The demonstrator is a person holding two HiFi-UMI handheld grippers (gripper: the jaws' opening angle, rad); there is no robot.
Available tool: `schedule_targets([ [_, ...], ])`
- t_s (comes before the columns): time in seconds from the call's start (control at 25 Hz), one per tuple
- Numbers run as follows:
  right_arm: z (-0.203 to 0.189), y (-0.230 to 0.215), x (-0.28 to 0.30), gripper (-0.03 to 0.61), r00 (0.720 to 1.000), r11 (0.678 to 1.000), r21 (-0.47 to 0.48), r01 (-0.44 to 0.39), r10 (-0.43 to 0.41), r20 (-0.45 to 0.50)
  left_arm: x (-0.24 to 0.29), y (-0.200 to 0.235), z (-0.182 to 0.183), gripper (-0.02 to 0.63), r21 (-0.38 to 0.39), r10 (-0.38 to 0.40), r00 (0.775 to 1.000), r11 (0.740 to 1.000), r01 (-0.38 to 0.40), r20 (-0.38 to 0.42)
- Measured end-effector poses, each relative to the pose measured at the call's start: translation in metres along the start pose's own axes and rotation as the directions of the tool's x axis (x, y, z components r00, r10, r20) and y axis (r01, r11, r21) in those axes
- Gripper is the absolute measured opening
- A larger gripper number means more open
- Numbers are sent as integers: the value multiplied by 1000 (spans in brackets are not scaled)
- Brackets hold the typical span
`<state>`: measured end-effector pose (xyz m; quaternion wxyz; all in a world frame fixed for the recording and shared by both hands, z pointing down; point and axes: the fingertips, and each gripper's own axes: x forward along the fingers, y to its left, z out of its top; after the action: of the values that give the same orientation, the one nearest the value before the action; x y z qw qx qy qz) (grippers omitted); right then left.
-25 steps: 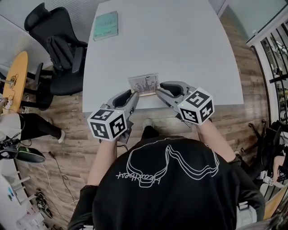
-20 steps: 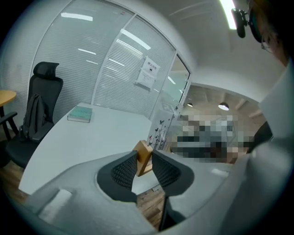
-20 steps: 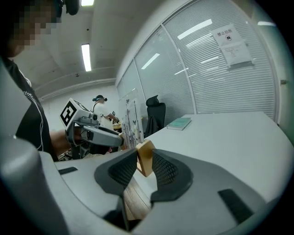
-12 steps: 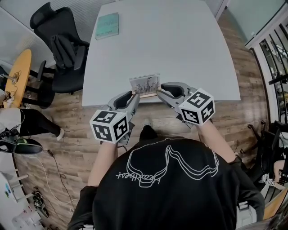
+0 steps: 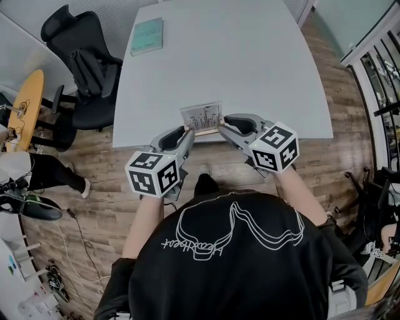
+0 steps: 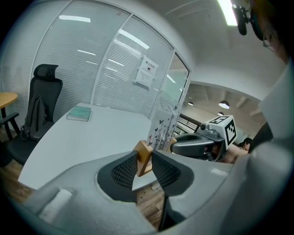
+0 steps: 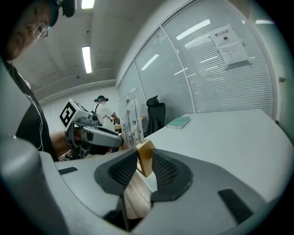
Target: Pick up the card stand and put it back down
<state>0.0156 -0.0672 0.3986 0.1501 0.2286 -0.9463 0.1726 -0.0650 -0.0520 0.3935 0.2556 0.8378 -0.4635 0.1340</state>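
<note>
As both tools [image 5: 186, 133] [image 5: 220, 128] clamp, card stand [image 5: 201, 117] bridges them.

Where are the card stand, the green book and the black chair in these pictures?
card stand [image 5: 201, 117], head view, on its printed card
book [image 5: 147, 35], head view, middle of its green cover
chair [image 5: 72, 34], head view, on its black backrest

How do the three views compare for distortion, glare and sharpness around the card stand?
Head view: wide-angle bowing of the table edges, even light, card stand sharp. Left gripper view: heavy fisheye with dark corners, ceiling light blown out, the stand's wooden base crisp. Right gripper view: same fisheye, bright streaks reflected in the glass wall, no motion blur.
</note>
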Motion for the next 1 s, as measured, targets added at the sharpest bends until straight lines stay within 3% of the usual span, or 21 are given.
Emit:
schedule_targets([
  [0.44,8,-21,5,104,1000,1000,13,18,-19,11,20,7,12,103,9,-10,1000,1000,11,-21],
  [1.0,34,-72,44,104,997,997,43,67,-68,20,64,51,49,101,35,-48,998,998,50,-50],
])
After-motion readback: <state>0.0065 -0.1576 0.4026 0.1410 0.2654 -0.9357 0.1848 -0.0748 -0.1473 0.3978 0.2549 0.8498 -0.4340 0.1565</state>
